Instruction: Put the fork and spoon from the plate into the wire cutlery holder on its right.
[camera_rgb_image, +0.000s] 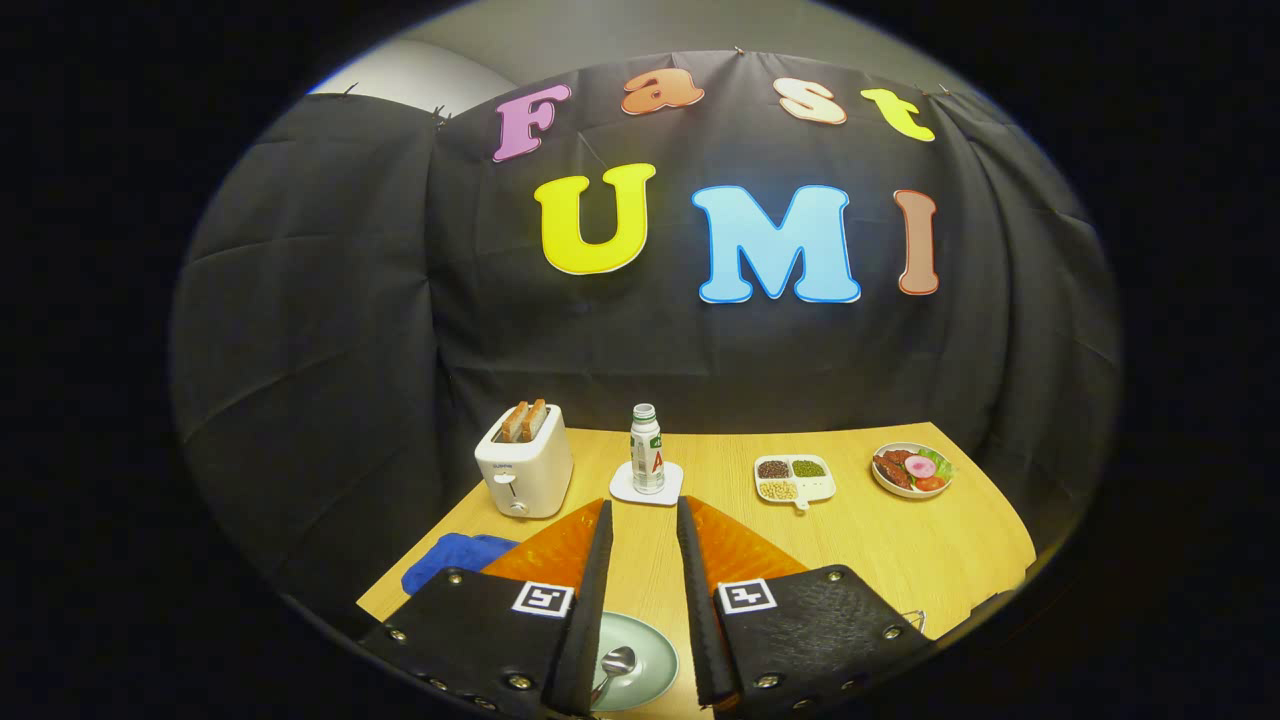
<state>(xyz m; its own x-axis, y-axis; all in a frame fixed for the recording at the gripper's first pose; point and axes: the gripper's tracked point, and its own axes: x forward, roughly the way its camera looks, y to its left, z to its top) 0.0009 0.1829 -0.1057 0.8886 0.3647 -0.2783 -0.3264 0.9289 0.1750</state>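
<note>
A pale green plate (650, 655) lies on the wooden table low between my two fingers, partly hidden by the left one. On it rests a metal spoon (615, 665), bowl end toward the far side. The fork is hidden from me. A thin wire loop of the cutlery holder (912, 620) peeks out beside the right finger. My gripper (645, 515) hangs above the table, open, with nothing between its fingers.
Beyond the fingers stand a white toaster (523, 465) with toast, a small bottle (647, 450) on a white coaster, a divided dish of beans (795, 478) and a plate of food (912, 468). A blue cloth (450, 558) lies left of the fingers.
</note>
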